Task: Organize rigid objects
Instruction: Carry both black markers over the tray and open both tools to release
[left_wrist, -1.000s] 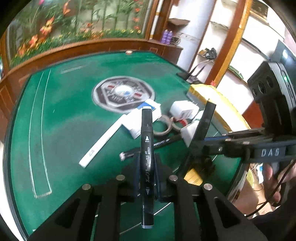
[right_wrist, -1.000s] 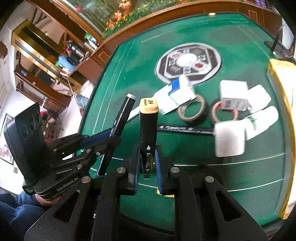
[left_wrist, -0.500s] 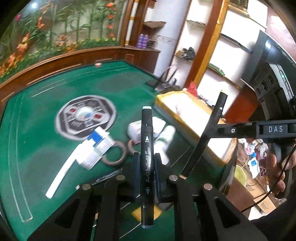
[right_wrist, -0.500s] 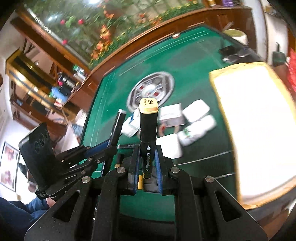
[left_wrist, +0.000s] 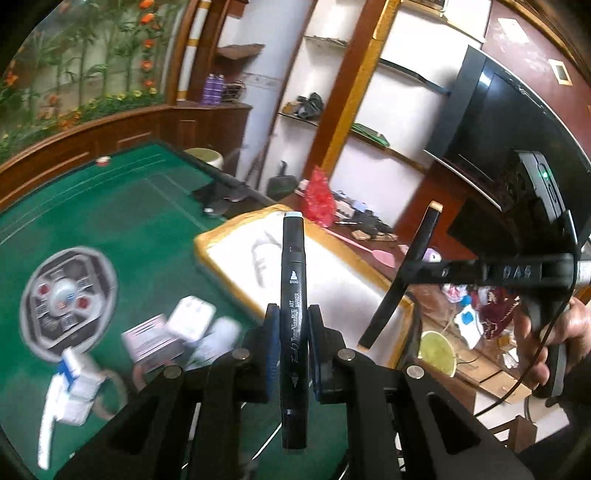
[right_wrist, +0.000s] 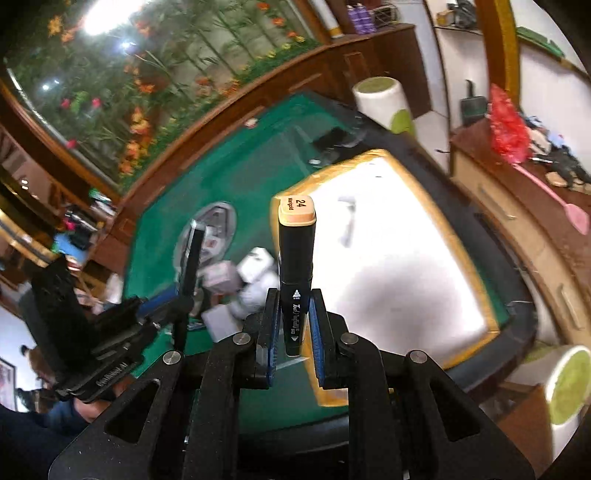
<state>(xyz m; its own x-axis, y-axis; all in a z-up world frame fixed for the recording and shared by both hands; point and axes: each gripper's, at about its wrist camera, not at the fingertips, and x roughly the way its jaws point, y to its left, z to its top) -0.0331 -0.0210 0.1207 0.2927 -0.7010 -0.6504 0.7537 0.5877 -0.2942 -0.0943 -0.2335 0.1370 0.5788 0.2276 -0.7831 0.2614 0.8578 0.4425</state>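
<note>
My left gripper (left_wrist: 292, 332) is shut on a black art marker with a pale grey cap (left_wrist: 293, 295), held upright above the green table (left_wrist: 110, 229). My right gripper (right_wrist: 293, 321) is shut on a black marker with an orange "24" cap (right_wrist: 296, 251). Both markers point toward the white tray with a yellow rim (left_wrist: 332, 280), which also shows in the right wrist view (right_wrist: 388, 258). The right gripper with its marker appears in the left wrist view (left_wrist: 402, 277); the left one appears in the right wrist view (right_wrist: 184, 291).
White boxes and a bottle (left_wrist: 192, 325), a blue-and-white box (left_wrist: 77, 380) and tape rolls lie blurred on the table left of the tray. A round emblem (left_wrist: 66, 291) marks the table centre. Stools (right_wrist: 384, 99) and a cluttered side cabinet (right_wrist: 535, 177) stand beyond the table edge.
Both grippers have swung to the right with their markers, from over the clutter on the green cloth toward the white tray. Both stay shut.
</note>
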